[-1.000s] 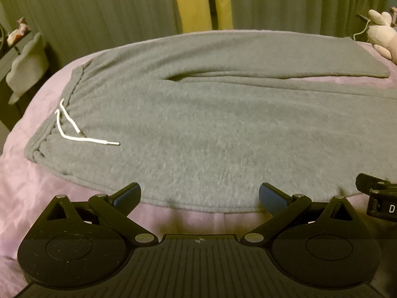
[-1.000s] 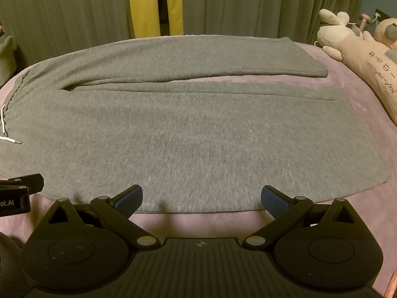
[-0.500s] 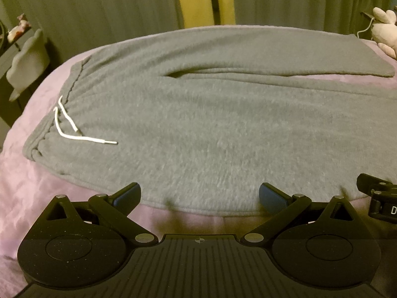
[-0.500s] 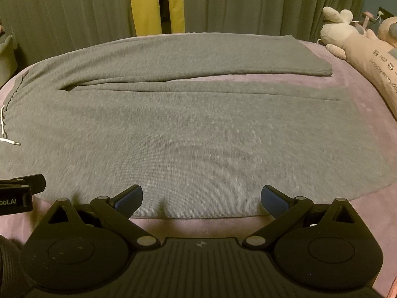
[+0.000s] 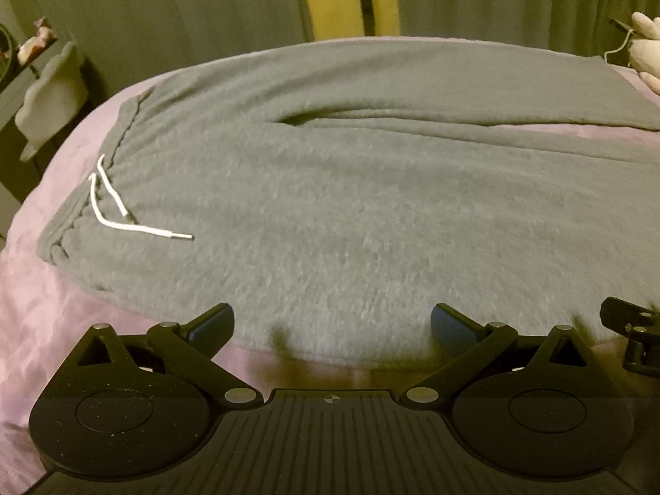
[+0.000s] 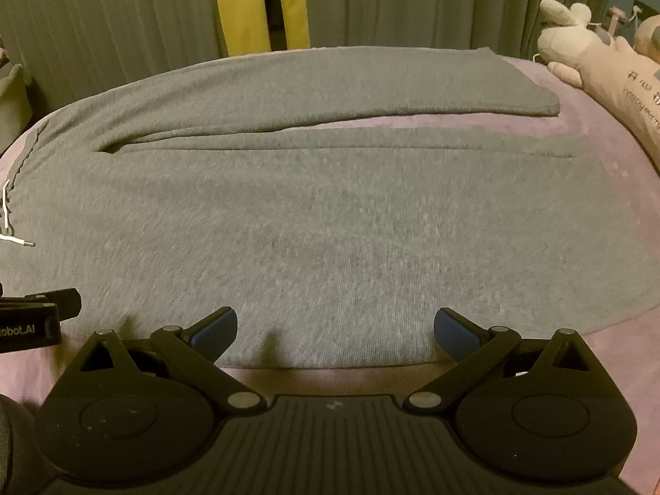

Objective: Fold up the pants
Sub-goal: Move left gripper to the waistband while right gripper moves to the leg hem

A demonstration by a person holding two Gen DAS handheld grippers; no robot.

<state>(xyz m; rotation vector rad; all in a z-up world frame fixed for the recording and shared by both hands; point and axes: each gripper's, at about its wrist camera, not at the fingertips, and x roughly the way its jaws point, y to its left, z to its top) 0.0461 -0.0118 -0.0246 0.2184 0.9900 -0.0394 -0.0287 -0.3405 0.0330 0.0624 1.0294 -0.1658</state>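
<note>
Grey pants lay spread flat on the pink bedcover, with the waistband toward the left and both legs running off to the right. A white drawstring trailed from the waistband onto the fabric, its loose end resting on the near leg. The two legs were parted by a narrow strip of bedcover, the far leg angled slightly away from the near one, and its cuff ended short of a pale plush toy lying at the right side of the bed. The left gripper sat at the near edge of the pants with its blue-padded fingers spread wide apart, holding nothing; the hem of the near leg lay just ahead, between the fingertips. The right gripper was posed the same way further along the near leg, its fingers likewise wide apart and empty, the fabric edge lying between them. Each gripper showed at the margin of the other's view, placing them side by side. Grey-green curtains with a yellow strip hung behind the bed.
</note>
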